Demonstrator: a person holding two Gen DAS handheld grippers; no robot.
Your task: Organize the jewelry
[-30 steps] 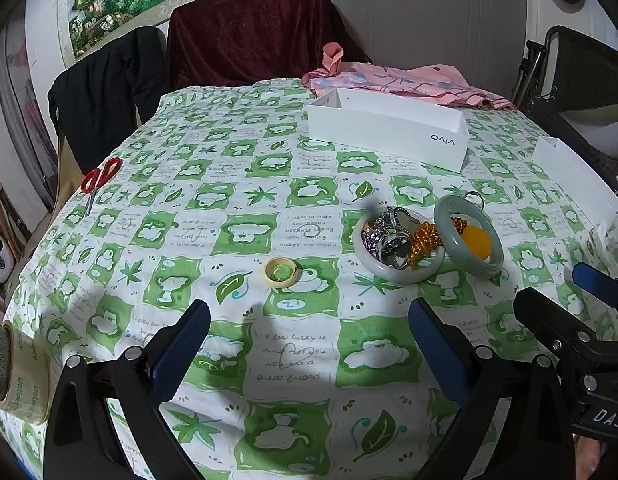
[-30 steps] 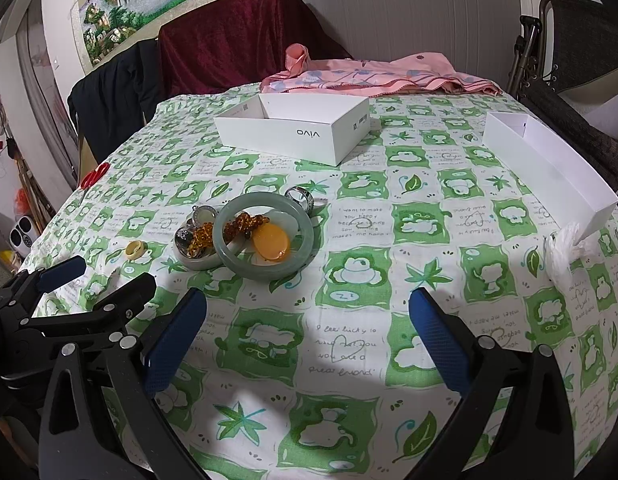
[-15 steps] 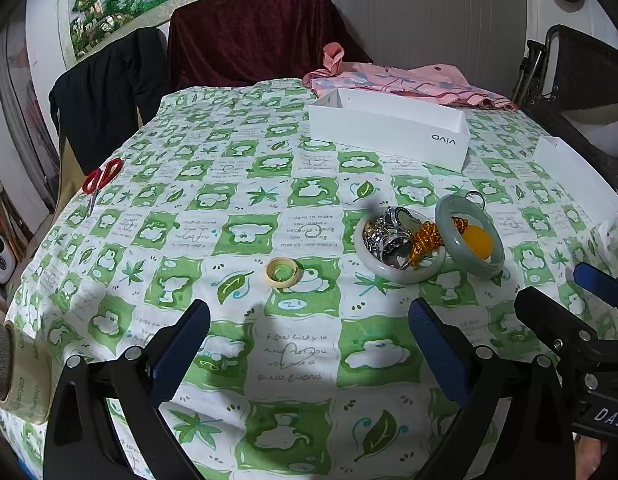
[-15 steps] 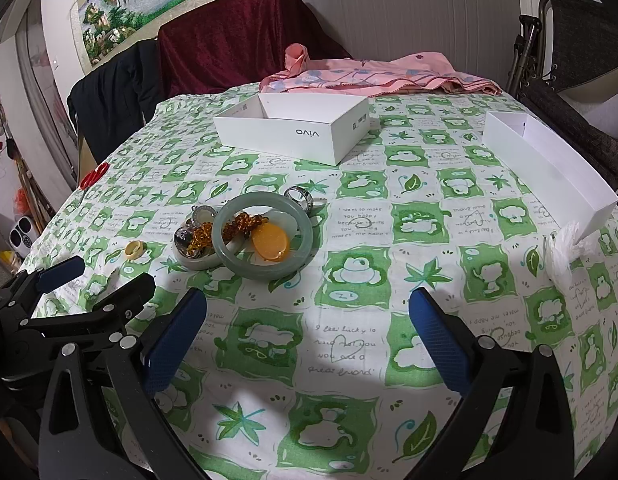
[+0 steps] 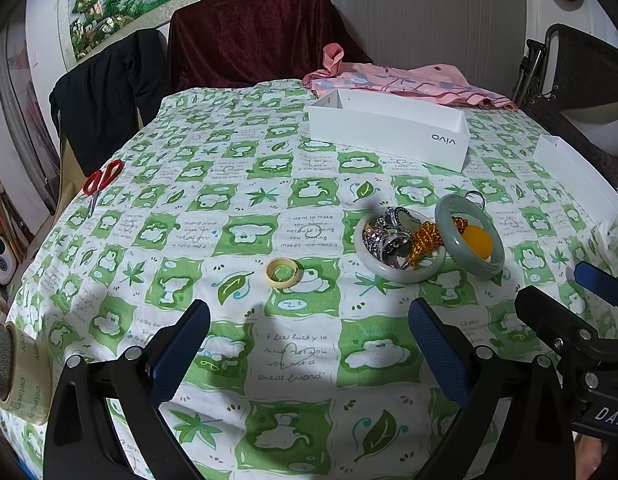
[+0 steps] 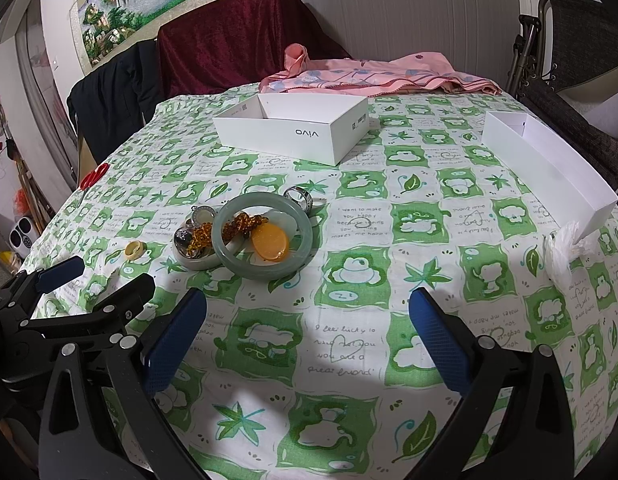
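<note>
Left wrist view: left gripper (image 5: 309, 336) spread wide, empty, above the bench (image 5: 269, 184). Right gripper (image 6: 309, 320) likewise spread and empty. One cream ring (image 5: 284, 273) lies alone ahead of the left gripper. Beside it, one white bangle (image 5: 393, 270) encircles silver pieces and amber beads (image 5: 427, 240); one green jade bangle (image 5: 469, 236) leans on it, with one orange pendant (image 5: 477, 242) inside. Beyond: two white boxes, one box (image 5: 389, 134) marked "vivo", other box (image 5: 577, 176) unmarked. One pair of red scissors (image 5: 101, 180). Cloth print reads "I feel lucky to".

Green-checked tablecloth (image 5: 245, 184), orange pendant (image 6: 269, 243)
</note>
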